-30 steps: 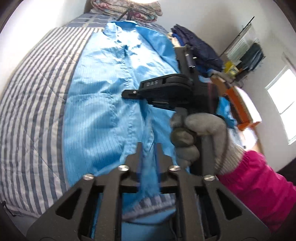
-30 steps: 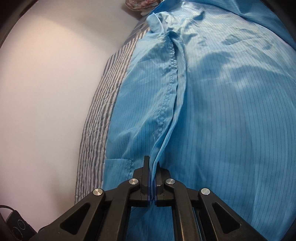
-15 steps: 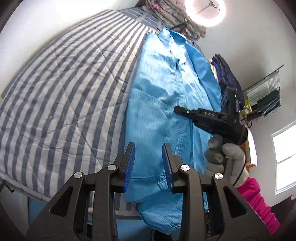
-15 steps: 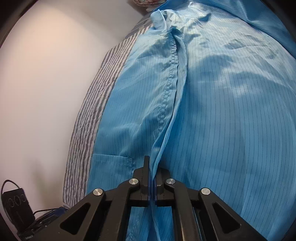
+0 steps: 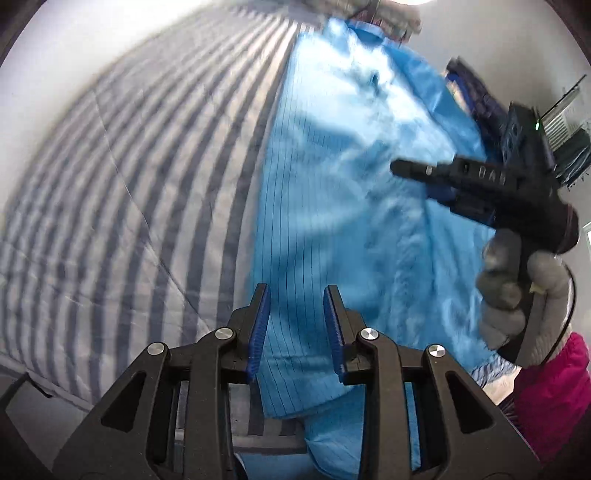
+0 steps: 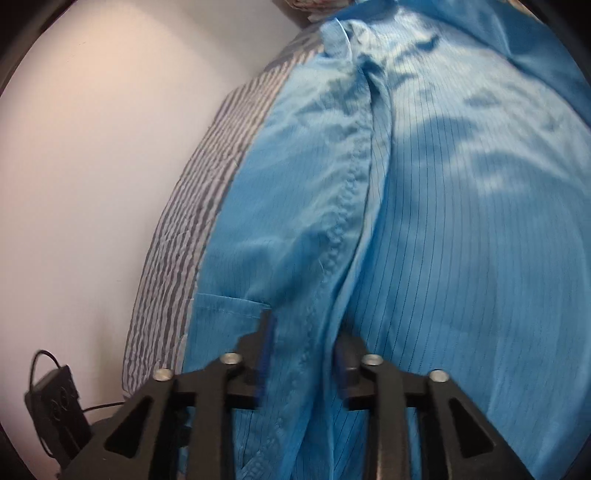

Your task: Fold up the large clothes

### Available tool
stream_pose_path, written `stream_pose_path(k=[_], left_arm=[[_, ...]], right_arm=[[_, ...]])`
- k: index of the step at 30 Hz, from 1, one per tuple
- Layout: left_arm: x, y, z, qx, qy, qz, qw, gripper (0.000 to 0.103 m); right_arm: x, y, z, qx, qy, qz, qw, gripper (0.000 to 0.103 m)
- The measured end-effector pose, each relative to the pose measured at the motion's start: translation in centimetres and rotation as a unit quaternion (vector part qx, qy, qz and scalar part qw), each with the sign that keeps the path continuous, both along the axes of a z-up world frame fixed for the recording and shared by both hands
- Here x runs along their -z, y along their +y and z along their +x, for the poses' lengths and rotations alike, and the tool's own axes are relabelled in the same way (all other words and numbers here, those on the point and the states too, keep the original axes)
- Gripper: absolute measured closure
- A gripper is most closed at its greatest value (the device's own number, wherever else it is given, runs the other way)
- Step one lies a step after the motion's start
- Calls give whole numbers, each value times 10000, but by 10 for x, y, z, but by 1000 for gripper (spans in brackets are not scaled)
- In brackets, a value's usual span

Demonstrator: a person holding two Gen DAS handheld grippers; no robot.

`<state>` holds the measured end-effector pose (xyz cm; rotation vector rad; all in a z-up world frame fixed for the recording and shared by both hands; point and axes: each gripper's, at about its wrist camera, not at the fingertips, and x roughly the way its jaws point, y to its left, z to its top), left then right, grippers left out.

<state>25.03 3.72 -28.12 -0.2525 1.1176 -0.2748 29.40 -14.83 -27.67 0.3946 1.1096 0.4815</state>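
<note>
A large light-blue pinstriped garment (image 5: 354,192) lies spread lengthwise on a bed with a grey-and-white striped cover (image 5: 122,177). My left gripper (image 5: 297,291) is open and empty, above the garment's lower left edge. The right gripper shows in the left wrist view (image 5: 410,171), held by a grey-gloved hand (image 5: 517,288) over the garment's right side. In the right wrist view the right gripper (image 6: 304,328) is open, its fingers either side of the garment's (image 6: 443,221) raised centre seam (image 6: 347,206). A pocket (image 6: 229,306) lies to the left of it.
Dark blue folded clothes (image 5: 476,92) and a patterned pile (image 5: 384,14) lie at the bed's far end. A white wall (image 6: 110,147) runs along the bed's left side. A black device with a cable (image 6: 55,402) sits low by the wall.
The right gripper has opened and let go of the centre seam it was pinching. The left gripper, which opened earlier, has moved in lower over the garment's lower edge.
</note>
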Motion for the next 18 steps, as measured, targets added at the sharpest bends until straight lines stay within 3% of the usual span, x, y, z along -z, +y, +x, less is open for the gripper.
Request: stream_pose_path(k=[3, 6, 10, 15, 18], left_arm=[[-25, 3, -9, -89, -509, 8, 9987, 75], [-41, 3, -17, -63, -842, 138, 9963, 75], [-54, 0, -22, -2, -991, 60, 9951, 75], [-69, -11, -29, 135, -1104, -107, 9937, 75], [-79, -28, -34, 271, -1226, -118, 9920, 75]], right_arm=[[-24, -5, -13, 15, -412, -231, 9989, 46], [-44, -22, -30, 70, -766, -394, 9963, 44], [-62, -60, -61, 447, -1244, -461, 9902, 42], [-86, -110, -91, 711, -1517, -490, 9846, 40], [-100, -136, -110, 875, -1639, -584, 9809, 29]])
